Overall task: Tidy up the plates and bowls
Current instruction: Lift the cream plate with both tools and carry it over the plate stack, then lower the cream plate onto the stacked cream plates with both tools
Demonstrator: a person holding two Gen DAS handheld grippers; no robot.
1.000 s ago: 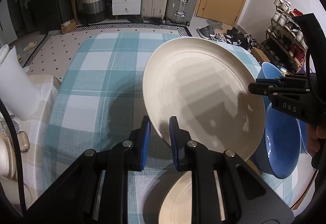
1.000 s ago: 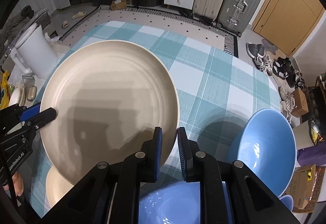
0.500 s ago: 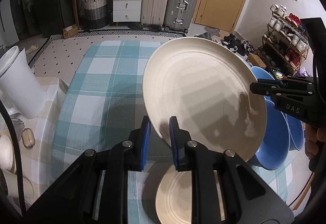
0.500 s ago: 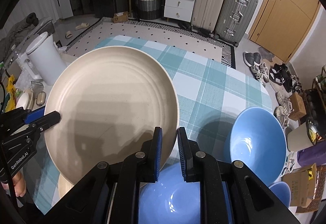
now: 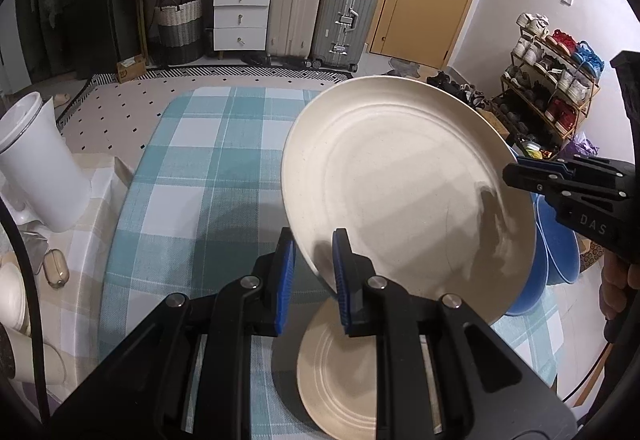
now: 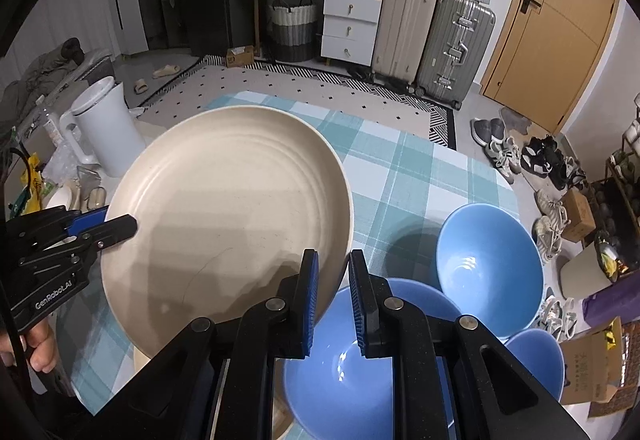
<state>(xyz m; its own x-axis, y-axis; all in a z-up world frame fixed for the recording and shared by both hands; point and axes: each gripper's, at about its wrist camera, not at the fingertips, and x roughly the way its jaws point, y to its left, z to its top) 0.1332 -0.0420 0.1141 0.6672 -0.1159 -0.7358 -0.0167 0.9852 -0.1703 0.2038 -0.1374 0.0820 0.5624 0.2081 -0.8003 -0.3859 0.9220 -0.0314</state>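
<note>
Since a second ago we have raised the large round cream plate well clear of the checked-cloth bench. Left view: our left gripper fingers clench its near rim above a smaller cream plate. Right view: our right gripper fingers straddle the opposite rim over a blue ceramic bowl; an uneven pull could tilt the plate out and drop it.

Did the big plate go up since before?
Yes. The big plate, held by both grippers, rose: the small plate on the table shows more beneath it now.
</note>
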